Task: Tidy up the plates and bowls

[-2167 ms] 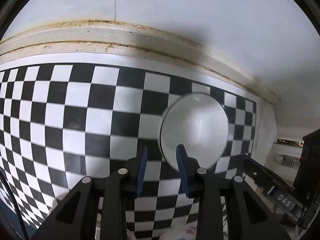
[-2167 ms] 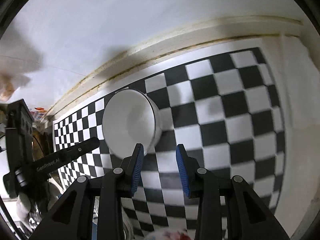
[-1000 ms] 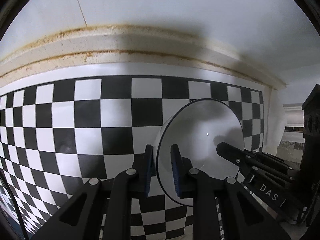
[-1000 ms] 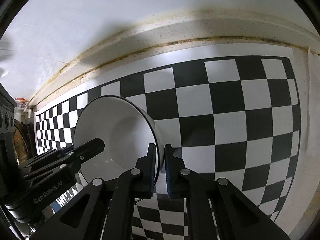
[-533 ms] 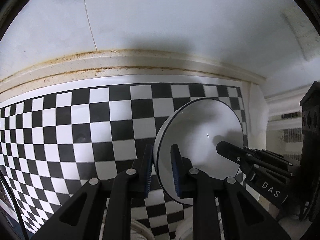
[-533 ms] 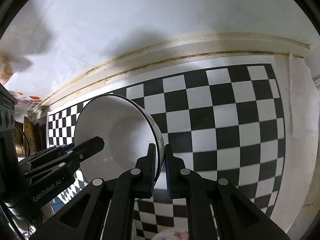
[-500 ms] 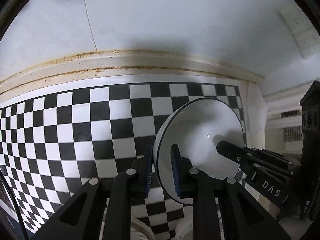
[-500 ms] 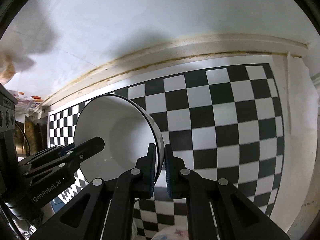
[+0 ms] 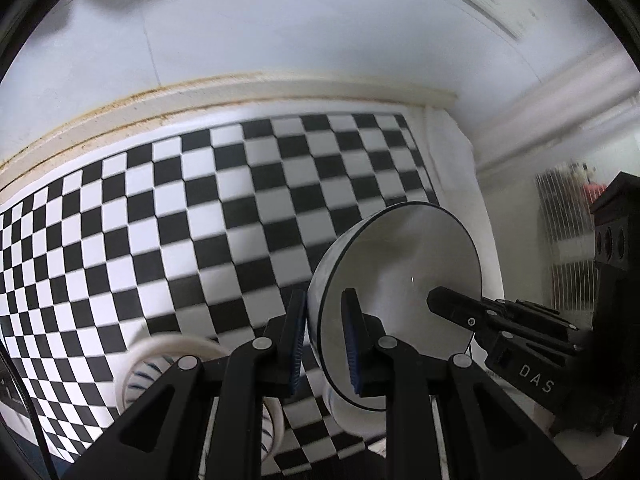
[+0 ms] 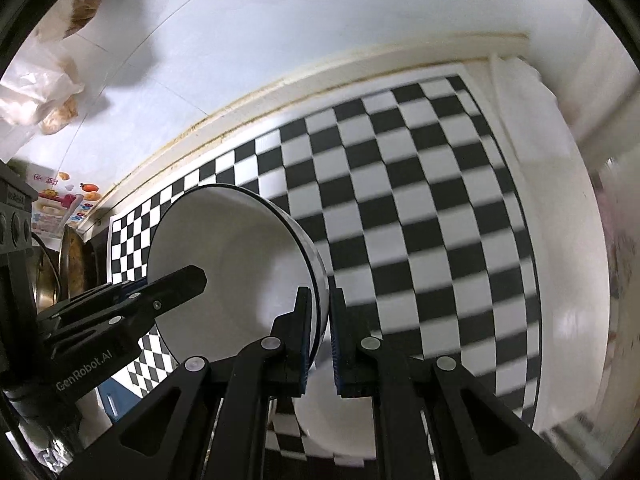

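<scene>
Above the checkered surface (image 9: 168, 216), our left gripper (image 9: 323, 336) and right gripper (image 10: 320, 332) both pinch one white bowl's (image 9: 400, 280) rim, carrying it; next we need a stacking spot.

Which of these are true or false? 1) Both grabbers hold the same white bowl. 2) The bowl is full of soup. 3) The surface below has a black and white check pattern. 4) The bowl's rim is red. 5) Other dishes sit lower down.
1) True: the left gripper and the right gripper each pinch the rim of the one white bowl.
2) False: the bowl is empty and tilted on its side.
3) True: it is a checkered mat.
4) False: the rim carries a thin dark line.
5) True: a blue-striped dish shows under the left gripper.
</scene>
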Demonstrator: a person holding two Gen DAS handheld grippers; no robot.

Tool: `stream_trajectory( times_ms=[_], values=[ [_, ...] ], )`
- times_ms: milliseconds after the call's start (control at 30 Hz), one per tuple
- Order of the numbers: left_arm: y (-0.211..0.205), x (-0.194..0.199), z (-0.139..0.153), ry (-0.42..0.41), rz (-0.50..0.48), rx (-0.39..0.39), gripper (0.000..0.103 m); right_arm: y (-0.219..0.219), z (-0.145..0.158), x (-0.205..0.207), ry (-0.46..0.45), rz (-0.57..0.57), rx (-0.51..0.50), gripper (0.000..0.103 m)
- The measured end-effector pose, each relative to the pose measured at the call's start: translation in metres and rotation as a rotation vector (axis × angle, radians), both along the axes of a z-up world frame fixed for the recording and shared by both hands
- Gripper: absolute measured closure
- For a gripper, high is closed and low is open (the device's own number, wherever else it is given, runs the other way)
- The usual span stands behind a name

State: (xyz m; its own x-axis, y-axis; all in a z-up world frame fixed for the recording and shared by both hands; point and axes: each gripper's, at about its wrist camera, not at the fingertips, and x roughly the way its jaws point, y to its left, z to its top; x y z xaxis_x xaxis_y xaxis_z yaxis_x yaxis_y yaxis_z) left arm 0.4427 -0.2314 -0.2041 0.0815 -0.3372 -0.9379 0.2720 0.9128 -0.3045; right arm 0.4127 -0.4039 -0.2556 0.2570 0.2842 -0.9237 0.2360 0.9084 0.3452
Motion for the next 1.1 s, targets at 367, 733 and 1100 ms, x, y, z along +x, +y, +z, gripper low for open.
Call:
stream_trajectory(
  times_ms=[367, 733, 1100],
  values=[
    [-0.017, -0.07, -0.025, 0.064, -0.092, 0.021, 0.087, -0.008, -0.029, -0.09, 0.06, -0.07, 0.021, 0.093],
    [-0.032, -0.095, -0.071, 0.126, -0.112, 0.088, 0.087, -0.013, -0.071, -0.119, 0.131, -0.085, 0.011, 0.093],
    [-0.041, -0.095, -0.083, 0.125, -0.11, 0.126, 0.087, -0.013, -0.086, -0.116, 0.156, -0.066, 0.003, 0.093]
  ],
)
